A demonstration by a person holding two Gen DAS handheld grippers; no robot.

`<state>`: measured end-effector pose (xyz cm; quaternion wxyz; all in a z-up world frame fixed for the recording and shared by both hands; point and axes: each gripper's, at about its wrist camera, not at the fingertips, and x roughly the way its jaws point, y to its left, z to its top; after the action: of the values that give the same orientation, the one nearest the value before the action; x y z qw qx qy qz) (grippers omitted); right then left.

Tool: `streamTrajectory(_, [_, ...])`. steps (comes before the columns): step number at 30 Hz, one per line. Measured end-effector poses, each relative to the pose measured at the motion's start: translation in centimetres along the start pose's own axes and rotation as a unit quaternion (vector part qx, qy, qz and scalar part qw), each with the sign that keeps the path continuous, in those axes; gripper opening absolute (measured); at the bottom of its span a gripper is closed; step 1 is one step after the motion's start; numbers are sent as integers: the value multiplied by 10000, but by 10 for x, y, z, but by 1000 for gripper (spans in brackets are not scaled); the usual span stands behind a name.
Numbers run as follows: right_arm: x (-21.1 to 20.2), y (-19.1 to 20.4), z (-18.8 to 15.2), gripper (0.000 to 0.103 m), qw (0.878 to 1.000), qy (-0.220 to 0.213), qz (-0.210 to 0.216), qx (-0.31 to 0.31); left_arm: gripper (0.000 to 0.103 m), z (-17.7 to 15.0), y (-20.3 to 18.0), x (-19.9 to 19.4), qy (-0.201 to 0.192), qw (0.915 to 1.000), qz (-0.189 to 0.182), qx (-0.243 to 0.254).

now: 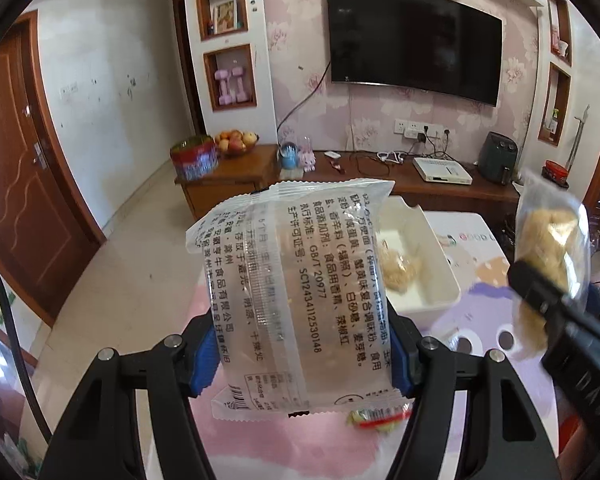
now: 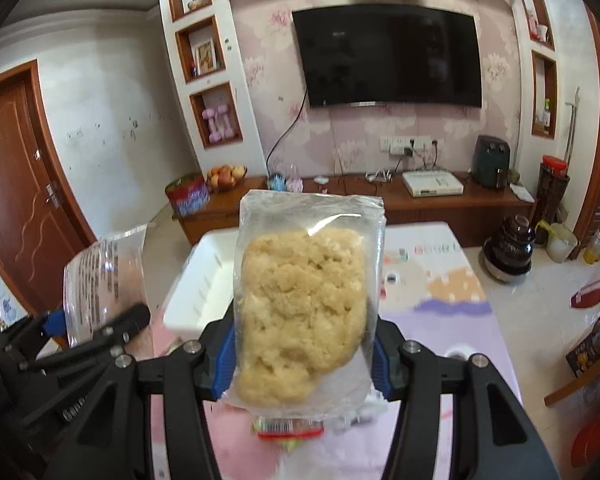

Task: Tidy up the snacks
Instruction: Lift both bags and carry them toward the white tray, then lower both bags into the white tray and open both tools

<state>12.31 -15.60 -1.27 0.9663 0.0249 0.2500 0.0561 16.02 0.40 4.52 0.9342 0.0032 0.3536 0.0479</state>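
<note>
A brown door [image 1: 18, 184] stands at the far left, next to a marked white wall with wooden niches; one niche holds pink dumbbells [image 1: 229, 87]. Below, a low wooden cabinet [image 1: 236, 178] carries a red tin [image 1: 193, 158] and a bowl of fruit [image 1: 236, 141], with a black television [image 1: 414, 40] on the flowered wallpaper above and a white box [image 1: 442, 169] and a dark air fryer [image 1: 498, 156] further right.

The table [image 1: 472, 280] has a pink and purple cartoon cover. On it a white tray [image 1: 424, 256] holds one noodle packet.

The left gripper [image 1: 302, 354] is closed against the sides of a clear printed packet [image 1: 296, 288], held upright in front of the tray and hiding part of it. The right gripper [image 2: 302, 354] clamps a second packet [image 2: 304, 308] showing its pale noodle block, held above the table just right of the tray. A dark pot [image 2: 510, 246] sits on the floor at the right.
</note>
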Motion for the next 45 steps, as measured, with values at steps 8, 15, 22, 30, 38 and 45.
streamTrajectory(8, [37, 6, 43, 54, 9999, -25, -116, 91, 66, 34, 2, 50, 140, 9999, 45, 76])
streamTrajectory(15, [76, 6, 64, 54, 9996, 122, -256, 89, 66, 59, -2, 102, 315, 9993, 94, 160])
streamTrajectory(22, [116, 3, 79, 54, 9989, 336, -297, -154, 66, 84, -14, 146, 312, 9986, 235, 354])
streamTrajectory(30, [173, -2, 81, 54, 9949, 944, -289, -183, 66, 88, -13, 206, 804, 9961, 202, 307])
streamTrajectory(38, [234, 17, 45, 55, 9813, 1847, -445, -313, 77, 68, -2, 255, 1475, 9887, -100, 256])
streamTrajectory(45, [246, 19, 18, 64, 9754, 2170, -380, -15, 87, 49, 24, 265, 1668, 9855, -236, -184])
